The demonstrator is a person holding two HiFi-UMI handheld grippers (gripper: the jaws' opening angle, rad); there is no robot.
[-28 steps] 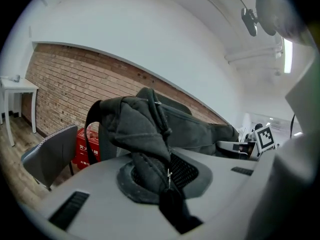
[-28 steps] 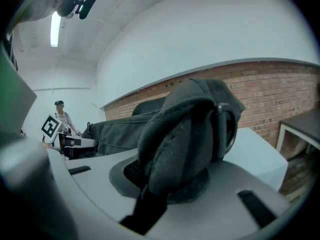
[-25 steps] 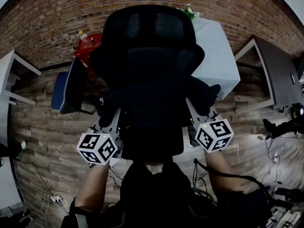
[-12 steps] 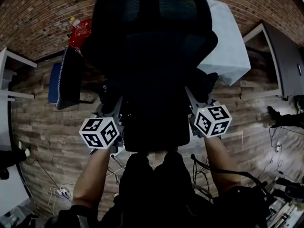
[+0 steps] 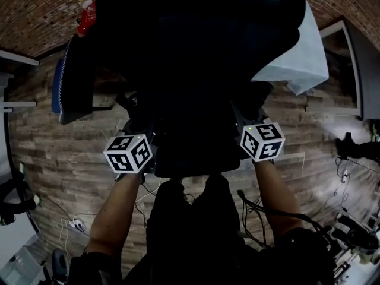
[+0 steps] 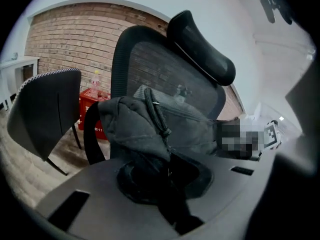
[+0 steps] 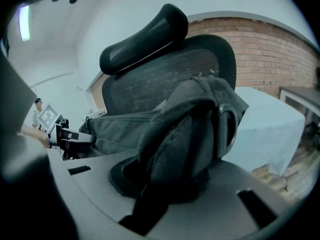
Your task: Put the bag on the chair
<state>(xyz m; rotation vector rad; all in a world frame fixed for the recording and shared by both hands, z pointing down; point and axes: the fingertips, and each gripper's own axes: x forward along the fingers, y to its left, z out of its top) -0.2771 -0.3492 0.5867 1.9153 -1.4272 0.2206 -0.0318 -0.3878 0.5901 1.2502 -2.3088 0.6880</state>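
A: Where does the bag (image 6: 150,126) stand just now?

B: It hangs between the two grippers, just in front of the mesh back of the chair (image 6: 150,59). The left gripper (image 6: 167,171) has its jaws pinched tight on a fold of the grey fabric at one end. The right gripper (image 7: 165,176) is clamped on the padded part at the other end. Whether the bottom has met the seat yet, no view shows.

A: And how should the person finish the set-down?

B: Probably by keeping both ends level and letting the seat take the weight before either grip loosens. The bag looks soft, so it will likely slump. Resting it against the backrest should stop it tipping forward off the seat edge. Both jaws ought to part together, then draw straight back so no strap catches.

A: What differs from a second ago?

B: In the head view the chair has swelled to fill the top of the frame, and its headrest is now cut off. The person has leaned in and both grippers have sunk with the bag toward the seat. The red box (image 5: 86,13) has slid up into the left corner, and the pale covered surface (image 5: 297,58) has moved toward the right edge. The grips look unchanged — still shut on the bag.
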